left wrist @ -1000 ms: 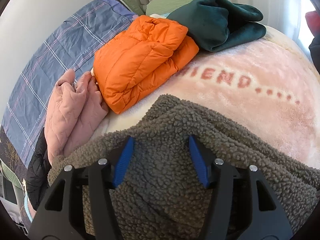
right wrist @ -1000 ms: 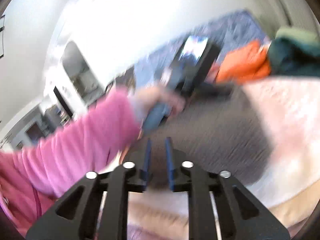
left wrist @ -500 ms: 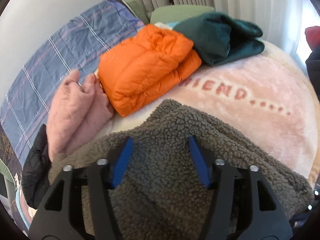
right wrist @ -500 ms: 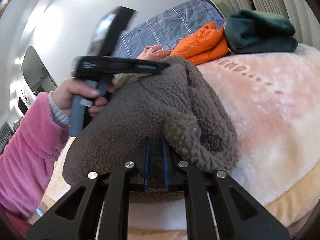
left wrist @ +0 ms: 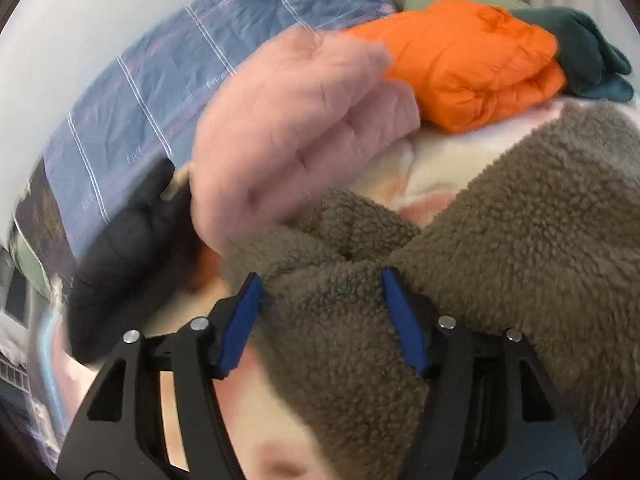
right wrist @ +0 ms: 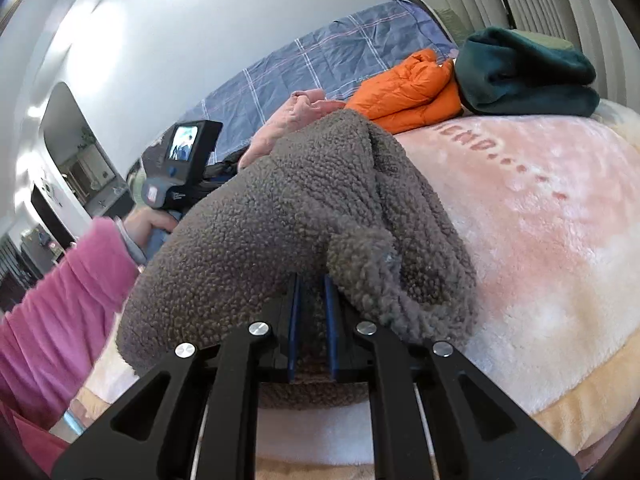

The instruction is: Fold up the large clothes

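Observation:
A grey-brown fleece jacket [right wrist: 304,200] lies bunched on the pink blanket [right wrist: 540,220] of the bed. My right gripper [right wrist: 311,300] is shut on a fold of its near edge. My left gripper [left wrist: 322,292] has its jaws wide apart, with a hump of the same fleece [left wrist: 520,220] between the blue pads. In the right wrist view the left gripper's body [right wrist: 180,172] shows at the jacket's far left side, held by a hand in a pink sleeve.
A folded pink quilted garment [left wrist: 296,128], an orange puffer jacket [left wrist: 472,64] and a dark green fleece [right wrist: 524,72] lie in a row at the back. A black garment [left wrist: 128,248] lies at the left. A blue checked quilt [left wrist: 160,80] sits behind.
My left gripper has moved down and to the left, closer to the pink garment, still open over the fleece. My right gripper keeps its hold; the jacket is more bunched.

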Demonstrator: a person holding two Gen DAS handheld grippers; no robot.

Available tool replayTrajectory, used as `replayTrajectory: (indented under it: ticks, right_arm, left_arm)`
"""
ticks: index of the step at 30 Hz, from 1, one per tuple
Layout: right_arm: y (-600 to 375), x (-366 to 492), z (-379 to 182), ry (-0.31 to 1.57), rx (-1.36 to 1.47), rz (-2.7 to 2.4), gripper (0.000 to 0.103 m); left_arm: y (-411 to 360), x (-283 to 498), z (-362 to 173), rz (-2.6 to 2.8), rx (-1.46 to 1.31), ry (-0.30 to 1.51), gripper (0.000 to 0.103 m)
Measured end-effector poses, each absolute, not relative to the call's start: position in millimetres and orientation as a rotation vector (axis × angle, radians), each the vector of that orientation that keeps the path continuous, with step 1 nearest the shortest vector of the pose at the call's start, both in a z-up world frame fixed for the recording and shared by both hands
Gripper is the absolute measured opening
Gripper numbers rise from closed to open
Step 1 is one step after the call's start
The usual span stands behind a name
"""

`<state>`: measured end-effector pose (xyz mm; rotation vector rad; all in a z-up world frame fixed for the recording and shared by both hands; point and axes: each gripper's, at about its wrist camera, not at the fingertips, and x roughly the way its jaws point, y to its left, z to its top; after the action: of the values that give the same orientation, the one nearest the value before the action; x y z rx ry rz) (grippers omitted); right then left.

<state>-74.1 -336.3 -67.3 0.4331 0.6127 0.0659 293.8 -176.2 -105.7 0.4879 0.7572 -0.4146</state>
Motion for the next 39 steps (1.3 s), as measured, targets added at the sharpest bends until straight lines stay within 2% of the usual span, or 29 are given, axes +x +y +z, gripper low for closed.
replayTrajectory:
  ticks: [1,8,9,11,14,16,18,19,22,25,39]
  right_arm:
    - [-334.8,-73.9,-66.7,0.612,0.421,0.052,0.01]
    - [-334.7,-75.7,-67.6,0.615,0.422,0.041,0.01]
    - [-335.2,-76.8,-68.4,0.614,0.425,0.039,0.01]
    - [-335.3,-78.3,-69.2,0.613,0.423,0.037,0.01]
    - [-334.9,-77.8,-68.6,0.615,0.424,0.033,0.01]
    - [-333.4,-78.0,-68.3,0.612,0.419,0.026,0.01]
    - [-332.4,-79.2,-68.7,0.607,0.415,0.022,0.01]
    - [-332.1,-79.6,-69.0,0.604,0.414,0.021,0.01]
    - [-332.9,-80.4,-71.5,0.61,0.403,-0.011,0.01]
    - [-335.6,-83.8,-70.6,0.593,0.416,-0.002,0.01]
    - [-336.7,-90.0,-72.1,0.576,0.456,0.007,0.012]
  left_arm:
    - [-172.8,297.5,-106.2,-0.395,0.394,0.765,0.063]
    - [-171.2,295.0,-94.7,-0.419,0.422,0.752,0.062]
    - [-172.2,292.1,-86.7,-0.417,0.427,0.735,0.059]
    - [-174.9,280.0,-63.3,-0.449,0.424,0.692,0.044]
    - [-181.0,245.9,-20.1,-0.583,0.33,0.616,0.044]
    - [-195.2,217.2,-0.3,-0.704,0.306,0.592,0.048]
    - [-223.7,194.1,-0.7,-0.77,0.389,0.606,0.062]
    - [-247.6,183.9,-17.6,-0.799,0.476,0.645,0.069]
    - [-294.1,176.3,-77.2,-0.726,0.672,0.719,0.07]
    - [-299.7,180.7,-71.4,-0.724,0.66,0.763,0.074]
    - [-293.5,182.7,-68.0,-0.699,0.67,0.718,0.076]
